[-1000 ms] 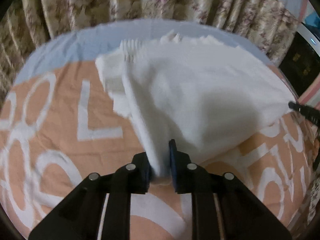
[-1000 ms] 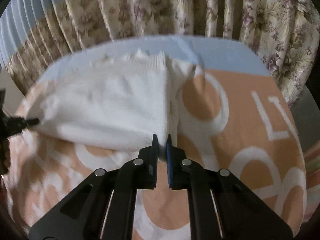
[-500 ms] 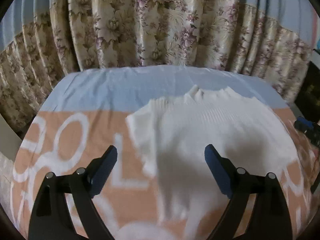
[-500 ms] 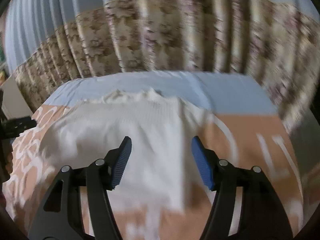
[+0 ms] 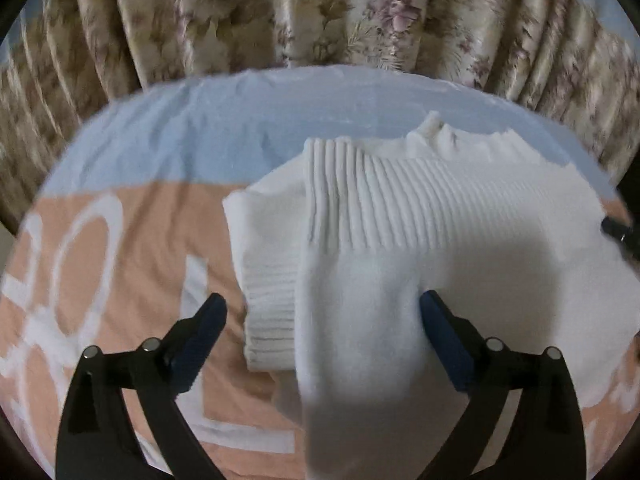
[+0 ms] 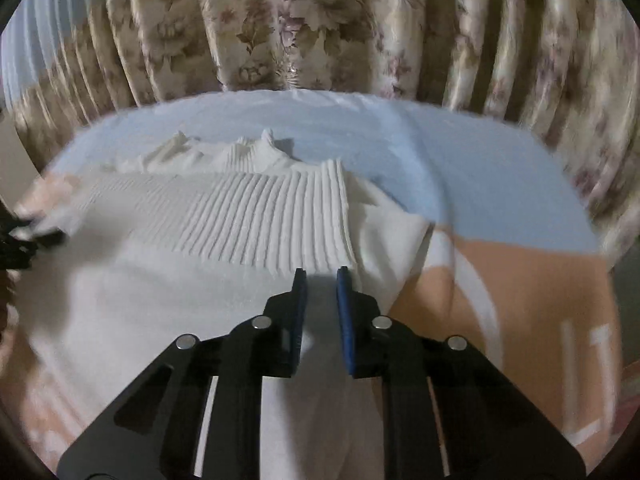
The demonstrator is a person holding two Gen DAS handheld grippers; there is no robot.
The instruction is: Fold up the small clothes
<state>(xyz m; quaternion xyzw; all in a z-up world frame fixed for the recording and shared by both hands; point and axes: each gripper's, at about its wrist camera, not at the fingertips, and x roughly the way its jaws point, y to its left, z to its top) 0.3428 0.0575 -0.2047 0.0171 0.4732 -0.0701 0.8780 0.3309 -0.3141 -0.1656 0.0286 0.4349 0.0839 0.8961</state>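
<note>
A white knit sweater (image 5: 420, 240) lies folded on the bed, its ribbed hem band on top, a sleeve cuff sticking out at its left. My left gripper (image 5: 322, 320) is open wide, its jaws straddling the sweater's left edge just above the fabric. In the right wrist view the sweater (image 6: 200, 264) fills the left and middle. My right gripper (image 6: 321, 280) hovers over the sweater's right part near the ribbed band, its jaws close together with a narrow gap; nothing shows between them.
The bed cover (image 5: 120, 264) is peach with large white letters and a pale blue band (image 6: 460, 168) at the far side. Floral curtains (image 6: 320, 32) hang right behind the bed. The other gripper's tip (image 5: 618, 230) shows at the right edge.
One second ago both grippers were shut on the lifted sweater. They let go and opened; the sweater now lies flat. Since half a second ago my right gripper has narrowed and both moved closer.
</note>
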